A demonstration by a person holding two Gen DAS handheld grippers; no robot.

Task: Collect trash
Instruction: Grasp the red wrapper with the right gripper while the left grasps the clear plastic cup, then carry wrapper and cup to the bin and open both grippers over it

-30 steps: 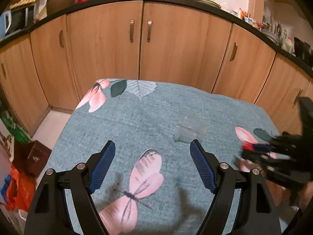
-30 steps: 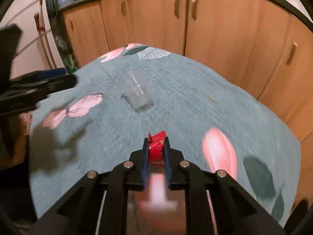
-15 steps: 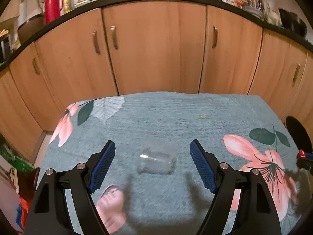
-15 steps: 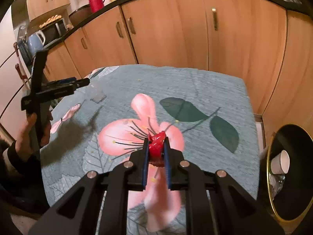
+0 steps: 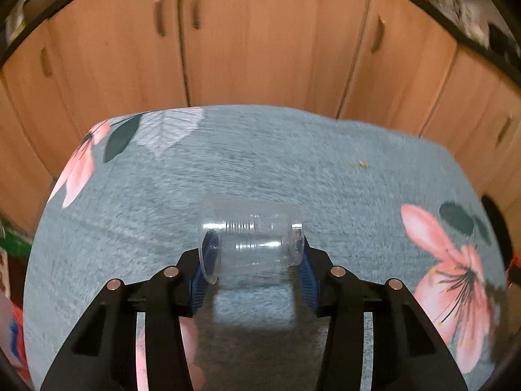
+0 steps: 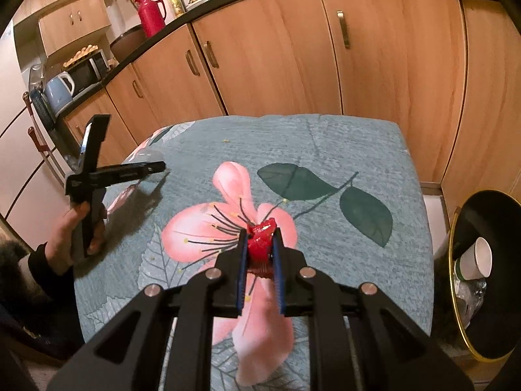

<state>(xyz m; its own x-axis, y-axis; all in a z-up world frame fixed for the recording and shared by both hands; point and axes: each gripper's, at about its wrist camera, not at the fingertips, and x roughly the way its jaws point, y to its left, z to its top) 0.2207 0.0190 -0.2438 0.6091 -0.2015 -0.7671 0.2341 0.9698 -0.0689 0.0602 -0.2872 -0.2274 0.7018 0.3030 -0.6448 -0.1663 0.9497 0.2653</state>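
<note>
Left wrist view: the left tool [image 5: 253, 260] is closed on a clear plastic cup [image 5: 250, 239] lying on its side, one blue pad at the rim, the other at the base — just above the flowered table [image 5: 325, 169]. Right wrist view: the right tool [image 6: 260, 251] pinches a crumpled red wrapper [image 6: 260, 239] over the table's pink flower. To the right stands a black bin [image 6: 488, 352] — a paper cup [image 6: 478, 257] lies inside.

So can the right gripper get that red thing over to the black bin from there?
Probably yes. The right gripper already clamps the red scrap, and the open-topped black bin sits just off the table's right edge, with nothing between.
</note>
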